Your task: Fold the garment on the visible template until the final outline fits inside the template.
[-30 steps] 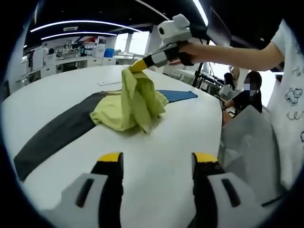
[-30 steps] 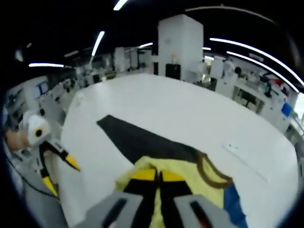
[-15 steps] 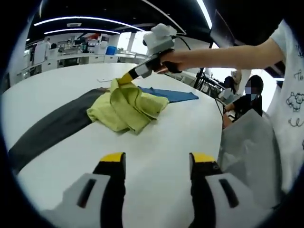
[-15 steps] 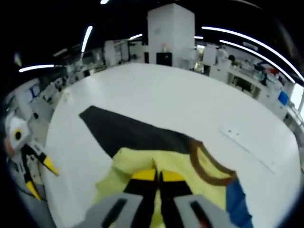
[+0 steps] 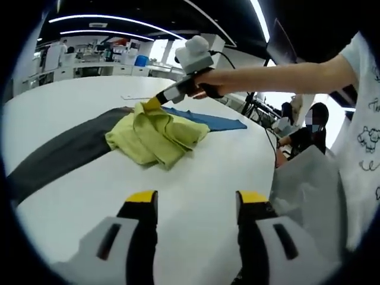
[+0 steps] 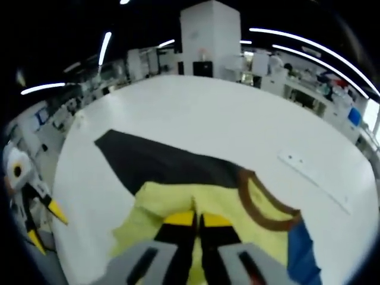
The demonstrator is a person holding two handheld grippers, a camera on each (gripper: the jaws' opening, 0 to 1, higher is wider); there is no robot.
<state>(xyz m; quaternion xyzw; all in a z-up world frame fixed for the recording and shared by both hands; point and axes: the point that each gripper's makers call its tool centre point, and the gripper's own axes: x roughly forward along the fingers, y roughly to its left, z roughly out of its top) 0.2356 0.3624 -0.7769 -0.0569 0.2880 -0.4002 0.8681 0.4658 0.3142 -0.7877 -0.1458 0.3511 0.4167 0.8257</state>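
A crumpled yellow garment (image 5: 155, 133) with a brown collar (image 6: 261, 208) lies bunched on the white table (image 5: 196, 172). It rests over a long template strip, dark grey (image 5: 59, 151) on one side and blue (image 5: 208, 119) on the other. My right gripper (image 6: 198, 219) is shut on a fold of the yellow cloth, low over the table; in the left gripper view it reaches in from the right (image 5: 153, 105). My left gripper (image 5: 196, 199) hangs open near the table's edge, well short of the garment; the right gripper view has it at far left (image 6: 38, 211).
A person in a white printed shirt (image 5: 363, 130) stands at the right, arm stretched over the table. Another person (image 5: 309, 122) sits behind. Pale grey fabric (image 5: 306, 178) hangs past the table edge. A thin white strip (image 6: 312, 178) lies on the table beyond the garment.
The right gripper has come down with the yellow garment, so the hanging bunch now lies lower and flatter on the template. My left gripper stays open and has hardly moved.
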